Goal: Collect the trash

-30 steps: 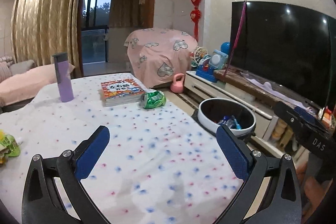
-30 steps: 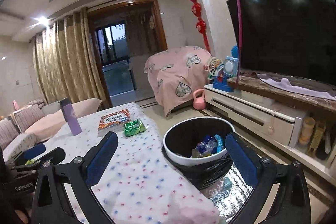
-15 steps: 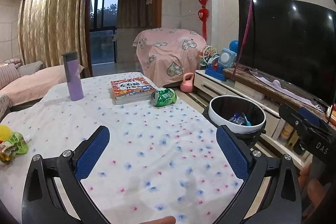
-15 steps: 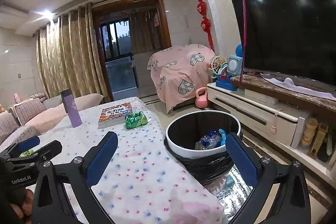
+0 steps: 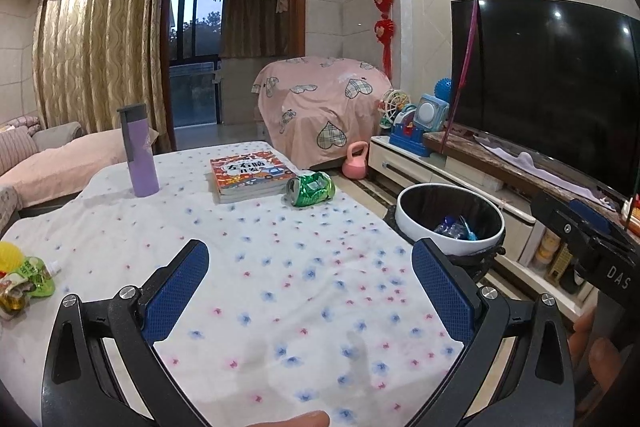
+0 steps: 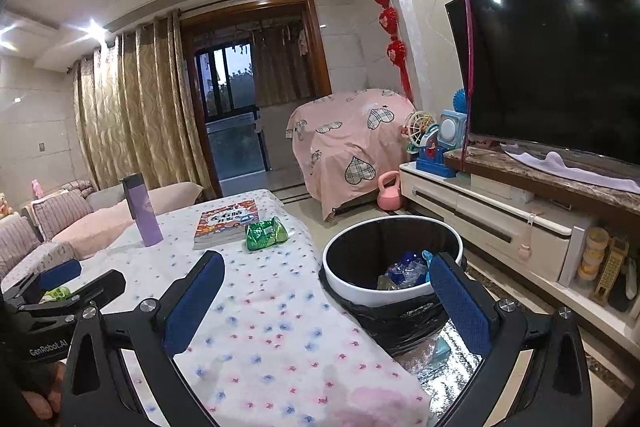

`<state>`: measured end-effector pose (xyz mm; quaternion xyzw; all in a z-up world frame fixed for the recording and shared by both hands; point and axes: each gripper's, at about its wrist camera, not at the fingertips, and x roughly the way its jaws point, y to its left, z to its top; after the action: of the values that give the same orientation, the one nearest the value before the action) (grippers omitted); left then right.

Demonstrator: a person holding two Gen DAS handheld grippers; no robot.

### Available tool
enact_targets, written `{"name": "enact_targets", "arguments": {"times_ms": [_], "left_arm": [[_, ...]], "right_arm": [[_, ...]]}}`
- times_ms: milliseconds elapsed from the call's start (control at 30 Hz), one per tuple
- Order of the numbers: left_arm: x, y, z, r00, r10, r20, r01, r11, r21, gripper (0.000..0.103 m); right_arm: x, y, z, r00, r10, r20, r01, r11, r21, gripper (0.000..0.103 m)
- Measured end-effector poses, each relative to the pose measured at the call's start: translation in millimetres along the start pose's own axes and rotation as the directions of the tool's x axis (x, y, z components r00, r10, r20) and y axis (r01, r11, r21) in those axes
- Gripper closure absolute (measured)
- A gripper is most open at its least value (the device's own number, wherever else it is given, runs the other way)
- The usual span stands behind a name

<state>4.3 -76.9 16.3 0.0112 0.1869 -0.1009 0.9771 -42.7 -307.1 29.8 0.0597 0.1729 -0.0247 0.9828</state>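
A crushed green can [image 5: 311,188] lies on the flowered tablecloth [image 5: 280,267] next to a book; it also shows in the right wrist view [image 6: 265,233]. A white-rimmed trash bin [image 5: 450,223] with a black liner stands on the floor right of the table and holds plastic trash; in the right wrist view the bin [image 6: 394,259] is close ahead. Green wrappers [image 5: 28,279] lie at the table's left edge. My left gripper [image 5: 310,291] is open and empty above the near table. My right gripper [image 6: 326,301] is open and empty, over the table's right edge by the bin.
A purple bottle [image 5: 138,151] and a colourful book [image 5: 250,177] stand at the far end of the table. A TV [image 5: 548,87] on a low cabinet [image 6: 500,223] runs along the right. A pink kettlebell [image 5: 356,165] sits on the floor. A sofa [image 5: 48,163] is at the left.
Both grippers have drawn back and risen slightly, so table and bin sit a little farther off. Both stay open and empty. Nothing on the table has moved.
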Motion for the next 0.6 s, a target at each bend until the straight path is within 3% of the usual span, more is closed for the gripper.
{"name": "enact_targets", "arguments": {"times_ms": [600], "left_arm": [[-2.3, -0.5, 0.2, 1.0, -0.007, 0.006, 0.007, 1.0, 0.003, 0.0]], "right_arm": [[-0.3, -1.4, 0.8, 1.0, 0.008, 0.004, -0.008, 1.0, 0.002, 0.0]]}}
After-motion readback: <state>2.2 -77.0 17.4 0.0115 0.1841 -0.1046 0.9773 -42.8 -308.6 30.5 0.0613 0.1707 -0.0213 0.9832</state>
